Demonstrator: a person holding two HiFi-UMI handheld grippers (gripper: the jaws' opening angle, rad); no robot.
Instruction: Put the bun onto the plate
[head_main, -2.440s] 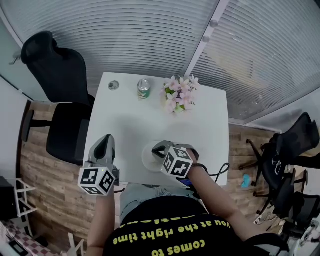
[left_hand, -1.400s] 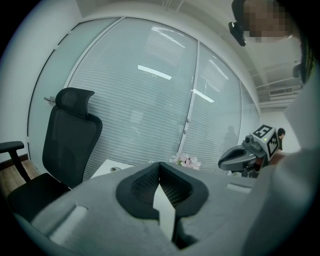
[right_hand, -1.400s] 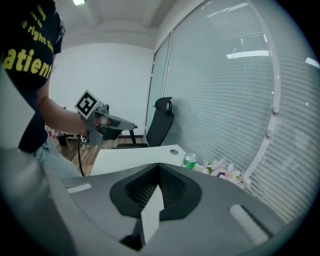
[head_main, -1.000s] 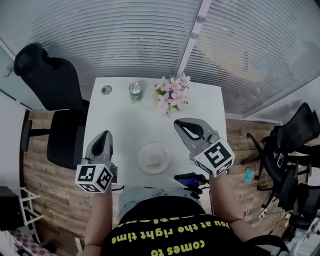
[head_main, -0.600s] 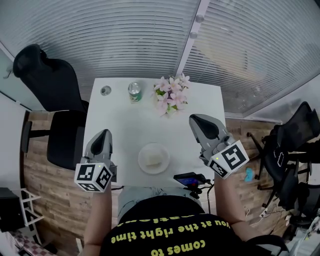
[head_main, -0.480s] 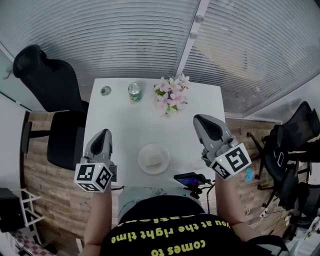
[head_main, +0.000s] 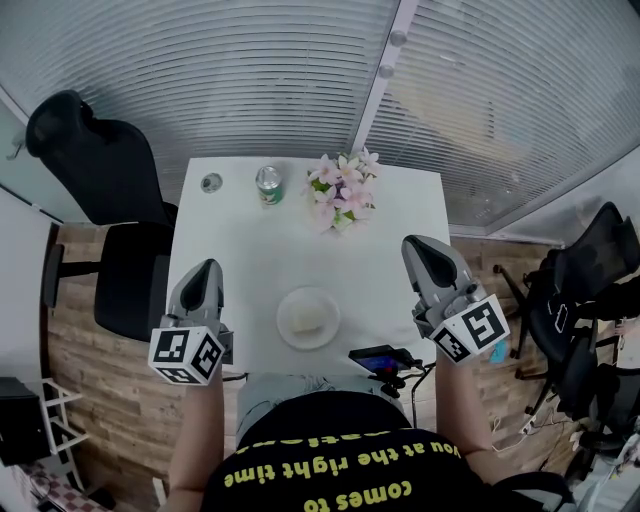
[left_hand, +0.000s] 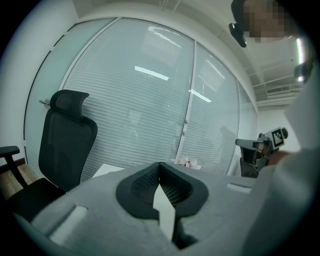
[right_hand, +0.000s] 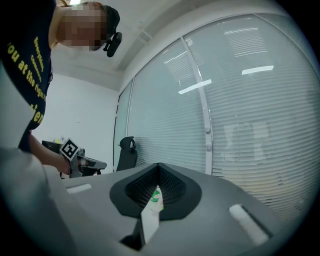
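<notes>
Both are empty: left hand-held gripper (head_main: 205, 275) has its jaw tips meeting, and right hand-held gripper (head_main: 428, 250) is closed tight with nothing pinched. Bun (head_main: 312, 318) sits on the plate (head_main: 284, 325) near the worktop (head_main: 250, 240) front edge, between the two and well apart from each. It looks soft, light and squashable, so take it by its sides with a gentle squeeze. Only the head view shows bun and plate. The gripper views give just closed tips, blinds (left_hand: 150, 100), office chair (left_hand: 67, 135) and the opposite gripper.
</notes>
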